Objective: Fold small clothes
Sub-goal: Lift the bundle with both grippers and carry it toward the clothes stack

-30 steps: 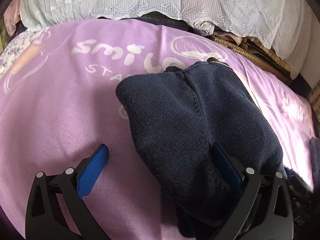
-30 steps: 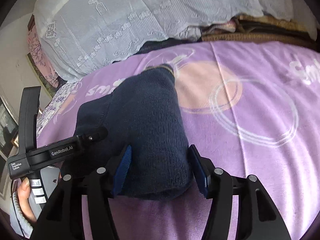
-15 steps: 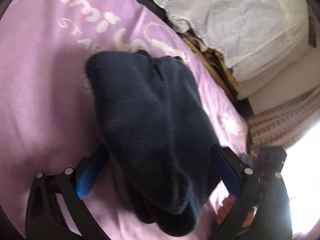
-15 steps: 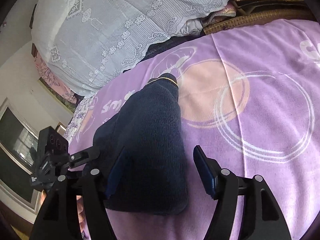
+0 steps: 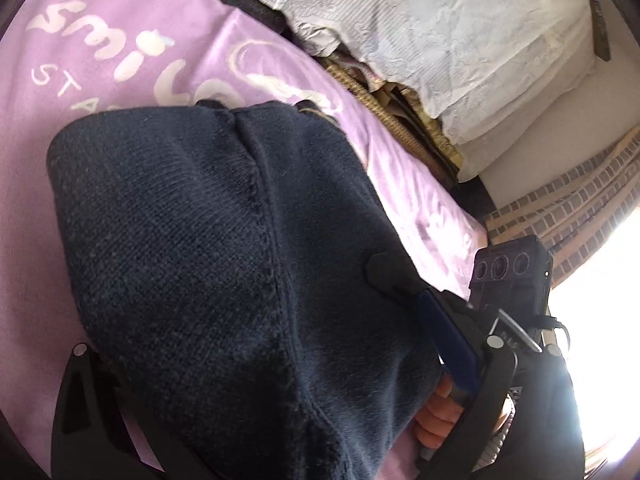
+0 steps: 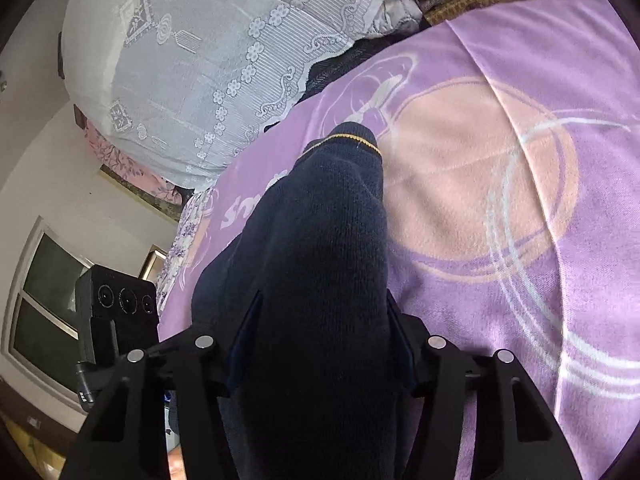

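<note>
I see navy knit garment point(image 5: 224, 248) lying bunched on purple blanket point(image 5: 120, 80), below white lace cover point(image 6: 208, 52). My left gripper point(image 5: 276, 364) spread wide, garment draped over it. My right gripper point(image 6: 320, 344) pinching garment fold, fingers point(image 6: 396, 344) pressed against knit.

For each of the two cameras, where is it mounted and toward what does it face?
Left wrist: sits on the left gripper, looks along its fingers over the navy knit garment and purple blanket; the other gripper's holder's hand shows.
Right wrist: sits on the right gripper, looks along the garment, whose cuff has a yellow stripe, toward the lace-covered pile.
Shared: garment, blanket, lace pile; each sees the other gripper's camera box.
</note>
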`<state>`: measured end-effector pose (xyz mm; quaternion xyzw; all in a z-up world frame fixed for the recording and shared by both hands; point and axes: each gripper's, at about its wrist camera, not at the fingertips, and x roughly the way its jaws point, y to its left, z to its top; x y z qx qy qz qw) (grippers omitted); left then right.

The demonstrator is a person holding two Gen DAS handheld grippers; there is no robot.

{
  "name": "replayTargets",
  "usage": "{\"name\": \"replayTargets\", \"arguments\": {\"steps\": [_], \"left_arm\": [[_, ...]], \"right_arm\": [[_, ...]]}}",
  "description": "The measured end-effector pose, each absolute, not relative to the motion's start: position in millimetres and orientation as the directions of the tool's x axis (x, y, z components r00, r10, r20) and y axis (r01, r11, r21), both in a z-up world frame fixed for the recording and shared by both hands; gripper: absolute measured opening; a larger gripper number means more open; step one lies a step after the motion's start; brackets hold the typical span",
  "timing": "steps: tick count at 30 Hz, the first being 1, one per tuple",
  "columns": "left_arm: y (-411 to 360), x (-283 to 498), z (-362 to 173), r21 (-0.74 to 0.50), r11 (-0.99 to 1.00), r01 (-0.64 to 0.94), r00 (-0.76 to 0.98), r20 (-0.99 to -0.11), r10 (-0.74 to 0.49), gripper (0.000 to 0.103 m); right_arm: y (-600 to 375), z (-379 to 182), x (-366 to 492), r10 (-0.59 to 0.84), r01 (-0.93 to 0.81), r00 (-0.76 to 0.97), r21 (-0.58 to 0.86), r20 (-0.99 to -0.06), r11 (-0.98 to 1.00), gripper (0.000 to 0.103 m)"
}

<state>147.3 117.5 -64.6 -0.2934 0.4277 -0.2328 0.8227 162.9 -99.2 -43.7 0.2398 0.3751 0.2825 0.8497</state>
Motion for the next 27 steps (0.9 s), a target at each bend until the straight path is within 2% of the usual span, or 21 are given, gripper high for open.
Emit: {"name": "replayTargets", "arguments": {"steps": [6,15,27], "left_arm": [[94,127,-47,-0.687,0.69,0.225,0.521,-0.514,-0.682,0.096],[30,92,-31,-0.652,0.679,0.336,0.435,-0.532,-0.726,0.096],[-53,39,5,-0.646,0.584,0.491,0.305,-0.5,-0.81,0.096]], "right_arm": [[-122,-20,126,0.619,-0.305,0.62,0.58,-0.481,0.756,0.056],[-187,-14,54,0.555,-0.229,0.687,0.585,-0.47,0.778,0.056],[-262,15,-63,0.417,-0.127,0.802,0.561,-0.427,0.818,0.056]]}}
